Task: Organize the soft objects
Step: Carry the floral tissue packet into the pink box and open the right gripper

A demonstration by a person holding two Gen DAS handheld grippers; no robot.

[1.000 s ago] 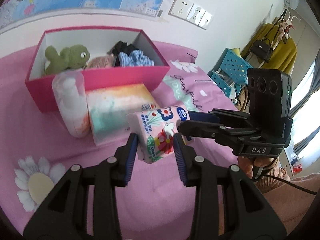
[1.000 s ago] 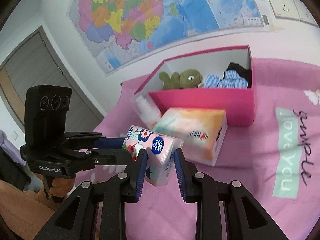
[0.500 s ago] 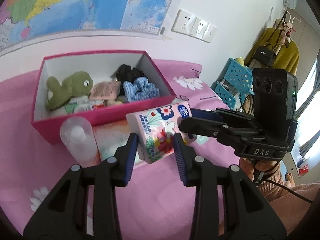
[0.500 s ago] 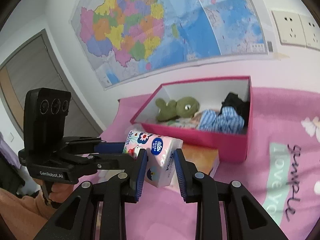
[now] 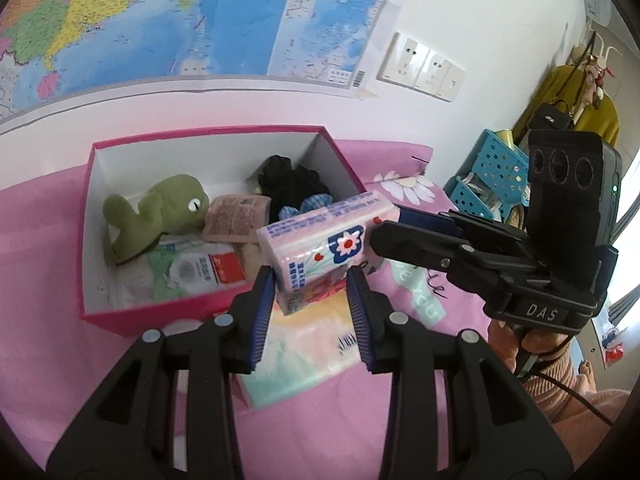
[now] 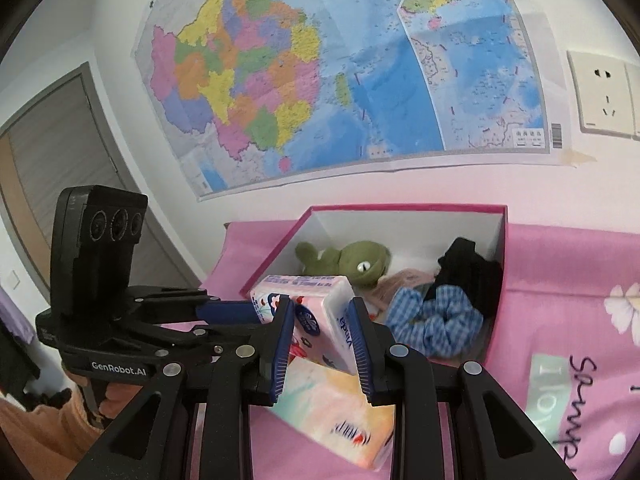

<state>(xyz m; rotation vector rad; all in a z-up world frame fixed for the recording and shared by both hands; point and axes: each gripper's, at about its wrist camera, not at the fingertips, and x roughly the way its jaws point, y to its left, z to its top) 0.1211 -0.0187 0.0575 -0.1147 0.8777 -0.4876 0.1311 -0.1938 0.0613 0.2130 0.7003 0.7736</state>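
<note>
I had the floral tissue pack clamped between both hand-held grippers, my left hand-held gripper gripping one end and my right hand-held gripper the other, so the soft pack would not sag or twist in the air. Just below it lay the larger tissue pack on the pink bed. Beyond stood the pink box, where I judged the pack belonged beside the green plush and scrunchie.

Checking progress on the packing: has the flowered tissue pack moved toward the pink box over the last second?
Yes. The flowered tissue pack, held by both grippers, rose from beside the bigger tissue pack to the pink box, now overlapping its near wall.
</note>
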